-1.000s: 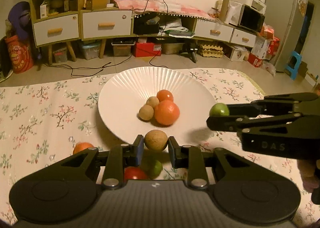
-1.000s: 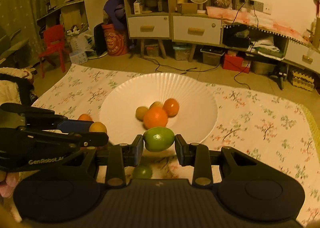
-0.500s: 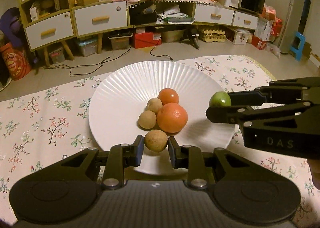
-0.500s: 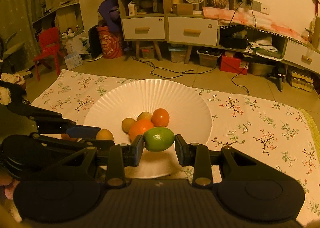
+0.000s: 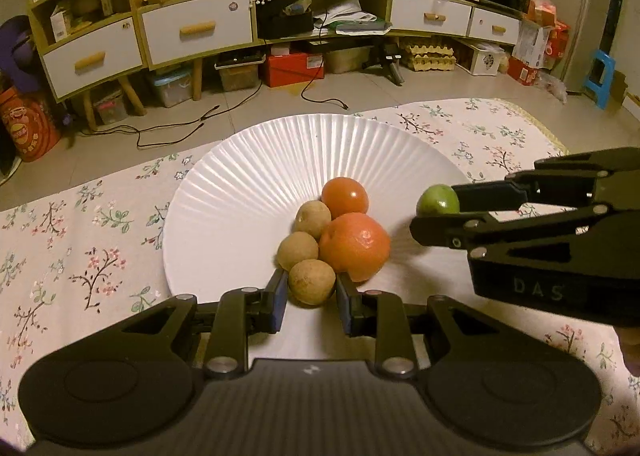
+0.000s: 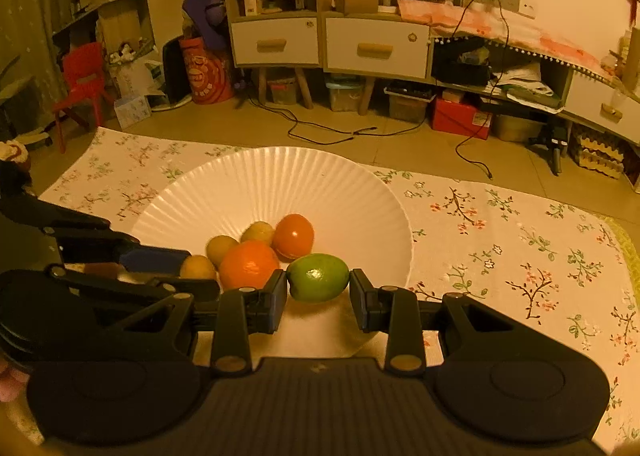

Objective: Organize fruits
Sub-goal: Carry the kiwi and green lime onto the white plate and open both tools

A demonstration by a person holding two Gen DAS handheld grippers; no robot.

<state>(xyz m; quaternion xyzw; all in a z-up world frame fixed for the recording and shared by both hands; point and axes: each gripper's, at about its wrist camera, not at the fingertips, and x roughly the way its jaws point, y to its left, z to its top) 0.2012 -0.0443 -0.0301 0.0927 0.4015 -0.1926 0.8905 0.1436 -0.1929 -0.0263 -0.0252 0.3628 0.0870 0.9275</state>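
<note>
Plate (image 5: 248, 191) first: white, ribbed, lying on the floral cloth (image 5: 80, 240) ahead of both my tools, with four fruits already clustered at its middle: an orange (image 5: 354, 246), a tomato (image 5: 345, 196) behind it and two brown fruits (image 5: 298, 251) to their left.

My left tool (image 5: 311, 298) is clamped narrow on a third brown fruit (image 5: 311, 282), held over the plate's near part, just in front of the cluster and close to touching the orange. My right tool (image 6: 318, 290) grips a lime (image 6: 318, 277) by its ends, its long axis running crosswise between the pads, over the plate's near right part, just beside the orange.

Both loads sit above the plate, so I judge the coming move is lowering and letting go. My left hand is nearer the cluster, with bare plate directly under its fruit; the lime has open plate to the right.

Beyond the cloth lie floor, cables, drawers and shelves.
</note>
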